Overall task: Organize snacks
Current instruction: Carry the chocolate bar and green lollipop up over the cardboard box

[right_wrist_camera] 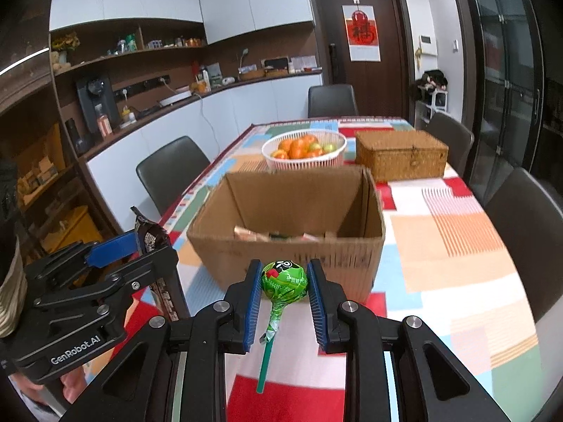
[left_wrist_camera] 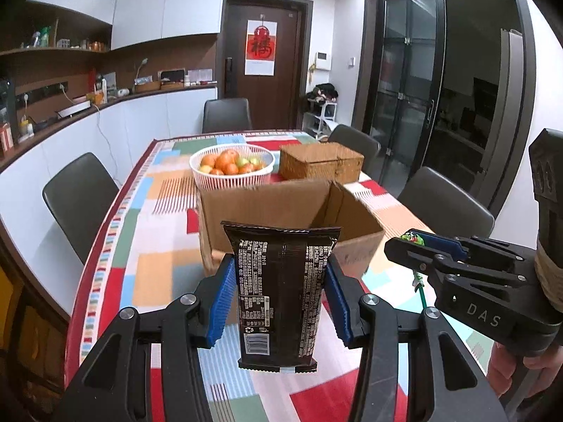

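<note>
A black snack packet [left_wrist_camera: 279, 295] is clamped upright in the left gripper [left_wrist_camera: 279, 297] and a green lollipop [right_wrist_camera: 284, 281] is clenched in the right gripper [right_wrist_camera: 284, 297], both held above the patchwork tablecloth [right_wrist_camera: 457, 246] just before the open cardboard box [right_wrist_camera: 292, 218], behind which a fruit basket [right_wrist_camera: 304, 151] and a wicker case [right_wrist_camera: 401, 156] are seen.

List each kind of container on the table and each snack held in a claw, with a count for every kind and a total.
Cardboard box: 1
White fruit basket: 1
Wicker box: 1
Dark snack packet, in the left claw: 1
Green lollipop, in the right claw: 1
Total: 5
</note>
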Motion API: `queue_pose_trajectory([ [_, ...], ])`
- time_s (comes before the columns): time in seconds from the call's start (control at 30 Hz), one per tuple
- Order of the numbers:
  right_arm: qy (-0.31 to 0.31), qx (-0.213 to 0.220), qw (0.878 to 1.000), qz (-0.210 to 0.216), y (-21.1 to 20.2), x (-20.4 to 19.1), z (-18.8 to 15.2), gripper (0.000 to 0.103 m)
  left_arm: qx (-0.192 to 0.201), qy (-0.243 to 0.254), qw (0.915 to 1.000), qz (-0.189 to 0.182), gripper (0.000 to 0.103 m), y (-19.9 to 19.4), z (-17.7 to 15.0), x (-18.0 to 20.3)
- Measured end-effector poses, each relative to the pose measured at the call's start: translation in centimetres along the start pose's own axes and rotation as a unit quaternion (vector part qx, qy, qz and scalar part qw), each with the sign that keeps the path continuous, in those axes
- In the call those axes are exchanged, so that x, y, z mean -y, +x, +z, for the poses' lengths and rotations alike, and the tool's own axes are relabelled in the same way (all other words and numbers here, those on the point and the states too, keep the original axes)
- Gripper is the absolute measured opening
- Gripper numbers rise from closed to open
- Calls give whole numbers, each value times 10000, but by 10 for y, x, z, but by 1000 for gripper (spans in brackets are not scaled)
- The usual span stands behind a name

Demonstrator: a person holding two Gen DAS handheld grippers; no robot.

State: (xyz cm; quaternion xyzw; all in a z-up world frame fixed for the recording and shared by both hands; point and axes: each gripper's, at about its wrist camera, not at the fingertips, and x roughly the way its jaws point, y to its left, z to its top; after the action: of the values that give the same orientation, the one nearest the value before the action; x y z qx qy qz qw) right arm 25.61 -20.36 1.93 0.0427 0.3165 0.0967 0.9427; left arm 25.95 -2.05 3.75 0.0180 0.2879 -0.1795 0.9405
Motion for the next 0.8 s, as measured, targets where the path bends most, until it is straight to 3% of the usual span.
queue_pose_trajectory([
  [0.8,-366,243,9988,-202,43,6,88,27,261,76,9992,282,48,47,77,-22],
])
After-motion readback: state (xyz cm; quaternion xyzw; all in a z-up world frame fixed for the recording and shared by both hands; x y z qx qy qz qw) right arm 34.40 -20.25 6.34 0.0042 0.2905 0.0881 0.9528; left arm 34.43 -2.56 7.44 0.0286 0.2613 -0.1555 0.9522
